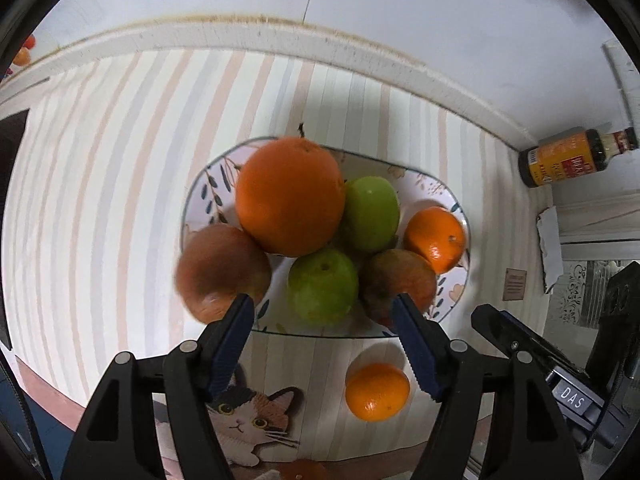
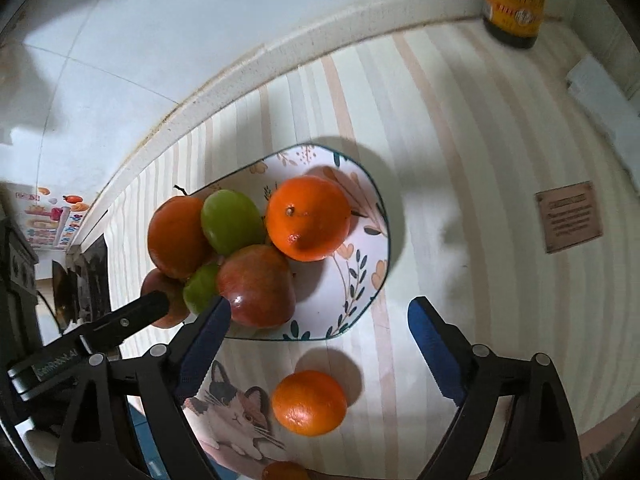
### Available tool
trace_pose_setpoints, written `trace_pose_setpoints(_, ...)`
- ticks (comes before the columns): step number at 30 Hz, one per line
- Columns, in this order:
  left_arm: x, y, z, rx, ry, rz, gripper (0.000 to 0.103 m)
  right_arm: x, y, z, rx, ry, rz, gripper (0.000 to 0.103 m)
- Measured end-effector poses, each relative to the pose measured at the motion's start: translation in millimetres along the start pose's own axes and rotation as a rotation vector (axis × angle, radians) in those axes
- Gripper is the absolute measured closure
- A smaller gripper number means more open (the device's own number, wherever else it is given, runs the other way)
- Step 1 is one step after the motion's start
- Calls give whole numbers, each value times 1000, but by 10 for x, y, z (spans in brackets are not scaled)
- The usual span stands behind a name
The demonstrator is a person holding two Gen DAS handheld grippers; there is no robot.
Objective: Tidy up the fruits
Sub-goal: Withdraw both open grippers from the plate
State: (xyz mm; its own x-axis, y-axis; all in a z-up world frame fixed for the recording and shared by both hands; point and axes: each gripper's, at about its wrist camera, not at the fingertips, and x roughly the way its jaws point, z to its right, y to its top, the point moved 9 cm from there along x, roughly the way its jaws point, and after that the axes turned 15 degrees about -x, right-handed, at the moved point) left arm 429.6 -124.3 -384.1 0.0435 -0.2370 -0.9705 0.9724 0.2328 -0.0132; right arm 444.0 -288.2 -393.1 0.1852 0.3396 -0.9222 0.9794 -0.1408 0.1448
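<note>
Your left claw [image 1: 324, 312] stood open and empty above the near rim of the flowered ceramic plate [image 1: 200, 192], its fingers flanking a green apple [image 1: 322, 286]. Your right claw [image 2: 320, 316] gaped wider, also empty. On the plate a large orange [image 1: 290, 196] crowned the heap, with a blurred red apple [image 1: 222, 272] at nine o'clock. One small mandarin [image 2: 309, 402] lay off the plate at six o'clock on the striped tabletop [image 1: 100, 184]. A dark sauce bottle [image 2: 514, 4] stood at one o'clock.
</note>
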Motion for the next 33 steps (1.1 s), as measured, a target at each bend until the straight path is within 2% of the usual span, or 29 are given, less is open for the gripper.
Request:
trace_pose_setpoints(6, -488, -48, -49, 85, 64, 176, 33, -495, -28, -91, -86, -144, 98, 10)
trace_pose_setpoints(13, -865, -307, -193, 148, 111, 303, 33, -950, -274, -238, -162, -266, 167, 10)
trace_pose_setpoints(25, -1467, -892, -399, 181, 105, 439, 33, -1751, -809, -721, -248, -322, 276, 10)
trace_pose_setpoints(33, -1795, -1199, -459, 186, 79, 483, 33, -2158, -1151, -938, -271, -323, 329, 10)
